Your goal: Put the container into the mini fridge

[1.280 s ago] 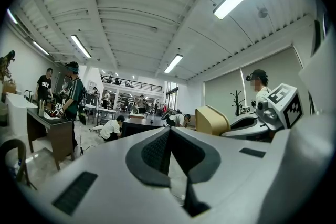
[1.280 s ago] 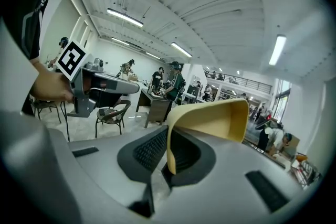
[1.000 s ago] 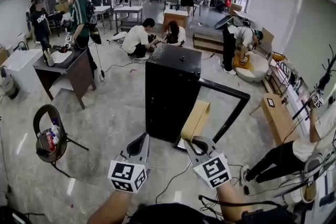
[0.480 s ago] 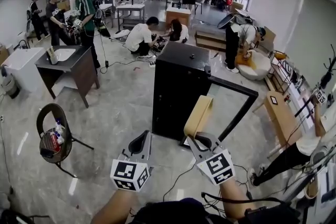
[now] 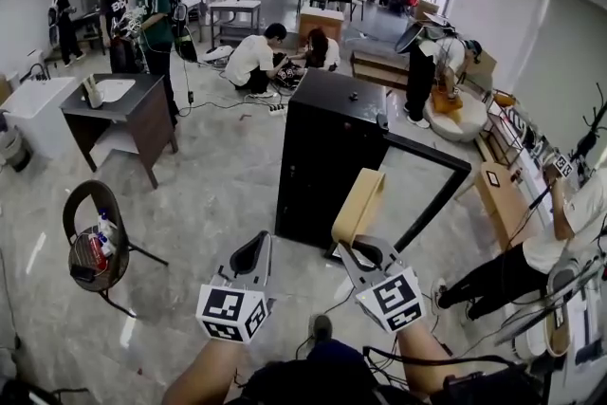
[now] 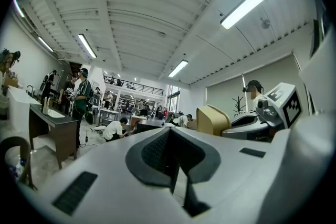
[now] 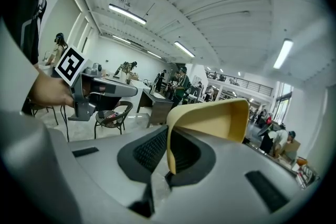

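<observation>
A tan, open-topped container (image 5: 358, 207) hangs in the air in front of the black mini fridge (image 5: 322, 161), with my right gripper (image 5: 364, 248) shut on its near wall. In the right gripper view that container (image 7: 210, 123) stands up between the jaws, its wall (image 7: 170, 153) pinched by the pads. The fridge door (image 5: 417, 194) is swung open to the right. My left gripper (image 5: 250, 255) is held level beside the right one, shut and empty. Its dark pads (image 6: 170, 157) meet in the left gripper view, where the container (image 6: 212, 120) shows at right.
A dark desk (image 5: 123, 123) and a white sink unit (image 5: 33, 104) stand at left. A round chair (image 5: 95, 242) holding bottles sits on the floor at lower left. Several people crouch or stand behind and right of the fridge. Cables (image 5: 313, 327) run across the floor.
I have come a little closer to the fridge and shifted right; both grippers keep their pose and the container stays held. People in the background have moved.
</observation>
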